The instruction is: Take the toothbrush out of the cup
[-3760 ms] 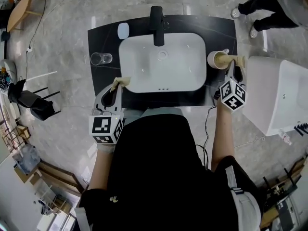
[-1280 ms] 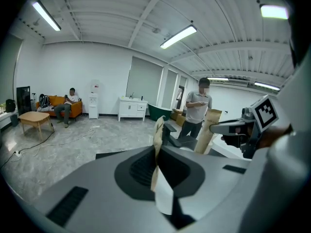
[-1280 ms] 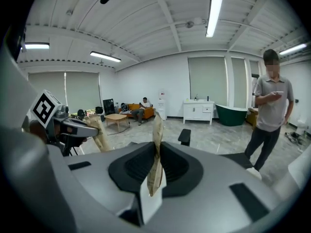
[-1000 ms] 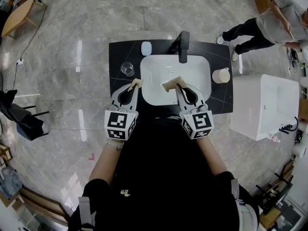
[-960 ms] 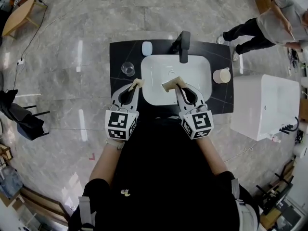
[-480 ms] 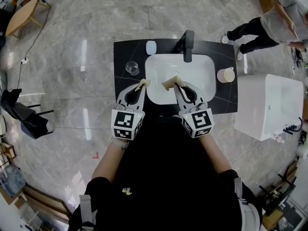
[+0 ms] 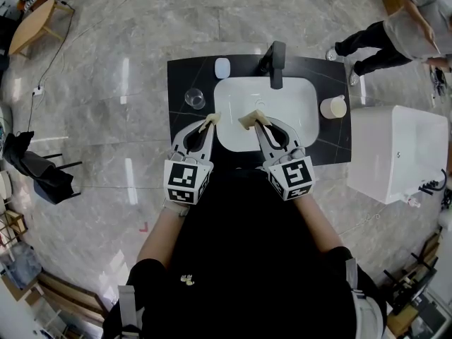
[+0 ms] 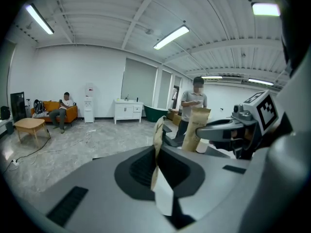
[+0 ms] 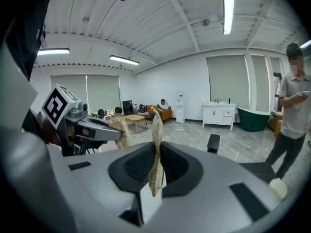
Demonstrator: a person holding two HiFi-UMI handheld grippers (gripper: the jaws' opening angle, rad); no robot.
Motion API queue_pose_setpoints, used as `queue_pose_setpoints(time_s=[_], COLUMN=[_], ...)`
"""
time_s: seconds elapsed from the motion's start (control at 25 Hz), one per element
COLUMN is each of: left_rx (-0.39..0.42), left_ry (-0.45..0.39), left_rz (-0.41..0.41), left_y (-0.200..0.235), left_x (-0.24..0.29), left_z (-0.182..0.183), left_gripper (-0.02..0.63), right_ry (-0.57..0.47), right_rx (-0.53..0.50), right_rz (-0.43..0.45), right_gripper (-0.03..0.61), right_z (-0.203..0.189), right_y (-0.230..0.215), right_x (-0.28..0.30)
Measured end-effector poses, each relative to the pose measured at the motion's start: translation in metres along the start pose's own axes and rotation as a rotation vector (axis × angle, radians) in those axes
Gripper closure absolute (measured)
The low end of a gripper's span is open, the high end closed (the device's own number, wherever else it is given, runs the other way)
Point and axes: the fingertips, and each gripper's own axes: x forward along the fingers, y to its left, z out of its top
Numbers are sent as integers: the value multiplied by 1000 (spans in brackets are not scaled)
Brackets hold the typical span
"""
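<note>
A beige cup (image 7: 333, 107) stands on the black counter (image 7: 185, 76), right of the white sink (image 7: 296, 111). I cannot make out a toothbrush in it or anywhere else. My left gripper (image 7: 210, 121) hangs over the sink's front left rim, shut and empty. My right gripper (image 7: 247, 121) is beside it over the basin's front, also shut with nothing between its pads. In the left gripper view the left gripper (image 8: 158, 130) has its beige pads pressed together, and the right gripper (image 8: 199, 127) shows beside it. In the right gripper view the right gripper (image 9: 156, 125) is likewise shut.
A black faucet (image 7: 275, 55) rises behind the sink. A clear glass (image 7: 193, 98) and a small pale dish (image 7: 222, 68) sit on the counter's left. A white fixture (image 7: 395, 154) stands to the right, with a person (image 7: 395, 34) behind it.
Several seconds ago my right gripper was at the cup on the right; it is over the sink front. In the last second both grippers have kept still; only the head camera shifted slightly.
</note>
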Motion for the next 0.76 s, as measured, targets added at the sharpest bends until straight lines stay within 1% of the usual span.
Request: queue_pose_setpoints(time_s=[0.6,0.76], left_rx=[0,-11], left_ry=[5,-5], left_rz=[21,17], left_y=[4,0], left_x=[1,-2], left_z=[-2,0], left_gripper=[584,584], right_ry=[-7,-8], right_rx=[13,15], right_rz=[-12,-12], right_gripper=[523,523], right_z=[-2,-2], right_y=[-5,-4], right_x=[-2,-7])
